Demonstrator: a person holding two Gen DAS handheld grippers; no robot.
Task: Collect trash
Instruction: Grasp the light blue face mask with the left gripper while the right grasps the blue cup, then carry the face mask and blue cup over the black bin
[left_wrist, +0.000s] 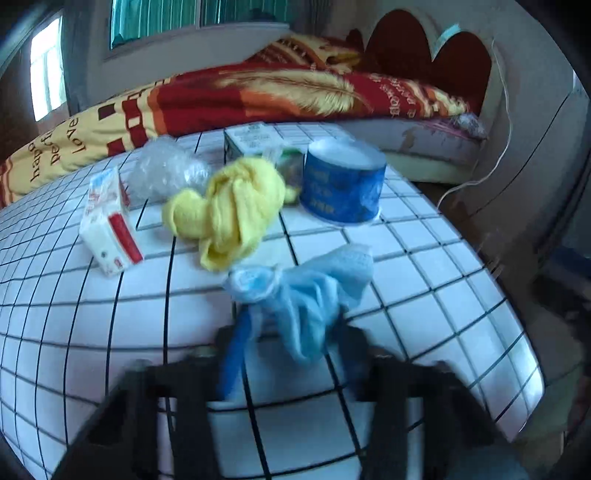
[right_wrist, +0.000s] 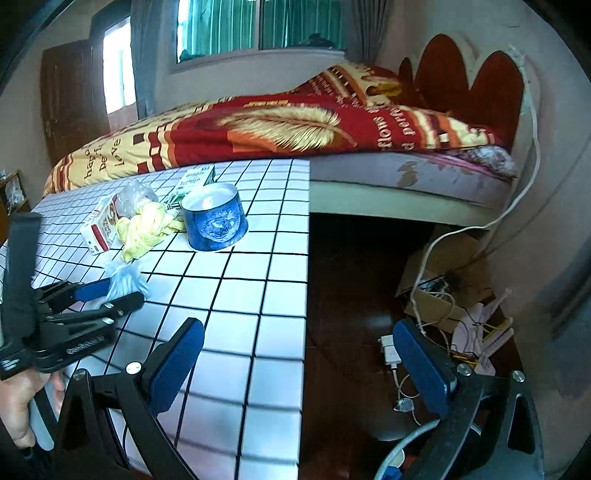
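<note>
Right wrist view: left gripper (right_wrist: 110, 291) pinches blue wad (right_wrist: 125, 282) before yellow cloth (right_wrist: 144, 230); right gripper (right_wrist: 299, 365) fingers spread.

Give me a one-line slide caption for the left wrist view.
Left gripper shut on a crumpled blue tissue above the tiled table, yellow cloth behind.

Home bedroom. A bed (right_wrist: 406, 177) with a red scalloped headboard (right_wrist: 469, 81) and a red-and-yellow feather-print quilt (right_wrist: 280, 125) is filling the background; green curtains are hanging behind a window (right_wrist: 258, 26). A white grid-tiled counter (right_wrist: 258, 295) is standing beside it, and a charging cable (right_wrist: 532, 147) is trailing to the floor.
</note>
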